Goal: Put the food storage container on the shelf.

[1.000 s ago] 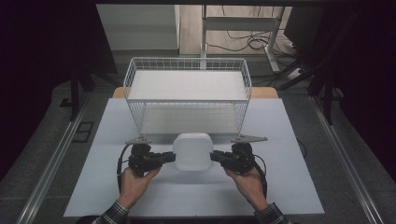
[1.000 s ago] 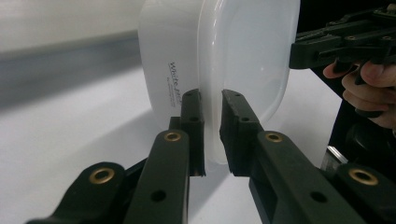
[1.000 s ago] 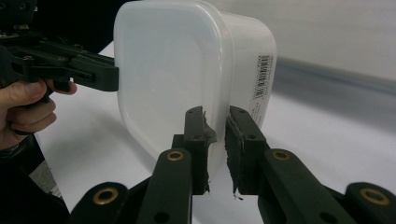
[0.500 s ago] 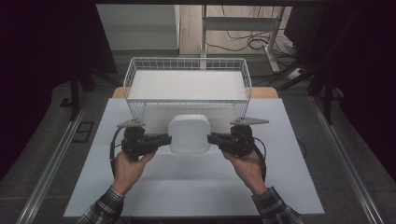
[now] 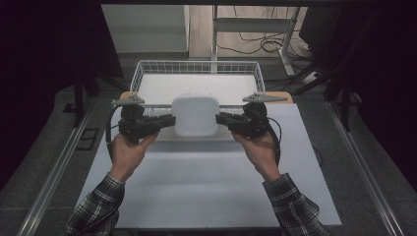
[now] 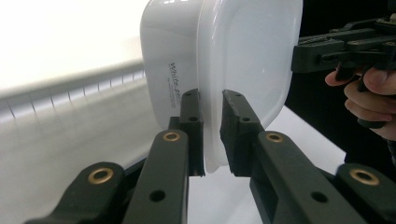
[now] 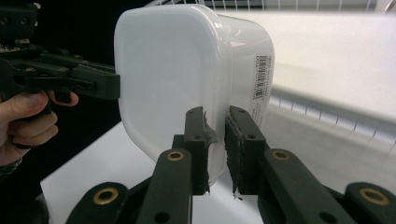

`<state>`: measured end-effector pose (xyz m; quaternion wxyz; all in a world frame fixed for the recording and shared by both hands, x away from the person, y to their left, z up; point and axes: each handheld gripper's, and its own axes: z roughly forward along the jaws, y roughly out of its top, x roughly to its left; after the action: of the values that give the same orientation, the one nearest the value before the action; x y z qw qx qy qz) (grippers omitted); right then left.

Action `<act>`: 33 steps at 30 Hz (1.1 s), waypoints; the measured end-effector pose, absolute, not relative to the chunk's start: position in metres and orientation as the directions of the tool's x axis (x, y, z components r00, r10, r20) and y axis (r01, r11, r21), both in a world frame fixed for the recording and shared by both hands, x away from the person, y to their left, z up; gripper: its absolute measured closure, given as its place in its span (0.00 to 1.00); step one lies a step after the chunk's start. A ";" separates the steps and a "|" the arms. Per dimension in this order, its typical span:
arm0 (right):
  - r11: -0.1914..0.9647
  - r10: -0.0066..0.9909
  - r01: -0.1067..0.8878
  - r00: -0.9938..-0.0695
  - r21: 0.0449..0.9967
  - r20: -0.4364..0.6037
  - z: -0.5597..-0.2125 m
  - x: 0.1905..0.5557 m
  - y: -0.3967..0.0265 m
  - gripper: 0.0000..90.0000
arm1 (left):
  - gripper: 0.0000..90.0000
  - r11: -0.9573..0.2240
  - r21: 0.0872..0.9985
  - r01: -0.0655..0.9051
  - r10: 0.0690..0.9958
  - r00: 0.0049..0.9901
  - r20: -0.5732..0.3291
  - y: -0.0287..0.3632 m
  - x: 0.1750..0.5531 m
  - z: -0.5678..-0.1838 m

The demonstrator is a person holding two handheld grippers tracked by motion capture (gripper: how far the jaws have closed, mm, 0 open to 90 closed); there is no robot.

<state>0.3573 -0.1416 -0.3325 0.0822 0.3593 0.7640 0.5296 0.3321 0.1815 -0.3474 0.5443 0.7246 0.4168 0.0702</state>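
Both grippers, left (image 5: pixel 167 121) & right (image 5: pixel 223 118), clamp opposite rims of white lidded container (image 5: pixel 195 114); keep level, lift over wire basket (image 5: pixel 196 69) rim w/ equal squeeze.

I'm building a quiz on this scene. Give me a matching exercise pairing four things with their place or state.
Things:
1. white container
2. wire basket
3. left hand-held gripper
4. right hand-held gripper

States:
A. clamped on the container's right rim
B. held up between both grippers
C. stands at the table's far end
D. clamped on the container's left rim

Pairs: 1-B, 2-C, 3-D, 4-A
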 end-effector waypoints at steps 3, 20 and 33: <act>0.167 0.638 0.450 -0.728 0.877 0.252 -0.319 0.364 -0.140 0.87 | 0.89 -0.060 0.852 0.520 0.680 0.646 -0.347 0.183 0.341 -0.332; 0.132 0.690 0.509 -0.663 0.851 0.289 -0.291 0.418 -0.130 0.86 | 0.87 -0.045 0.811 0.584 0.686 0.608 -0.399 0.186 0.401 -0.309; 0.124 0.722 0.541 -0.624 0.832 0.298 -0.296 0.438 -0.122 0.78 | 0.72 -0.006 0.793 0.610 0.684 0.580 -0.442 0.181 0.419 -0.314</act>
<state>0.4378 -0.1224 -0.2962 0.0890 0.4241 0.7444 0.5081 0.4194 0.1813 -0.3144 0.5372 0.7083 0.4568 0.0346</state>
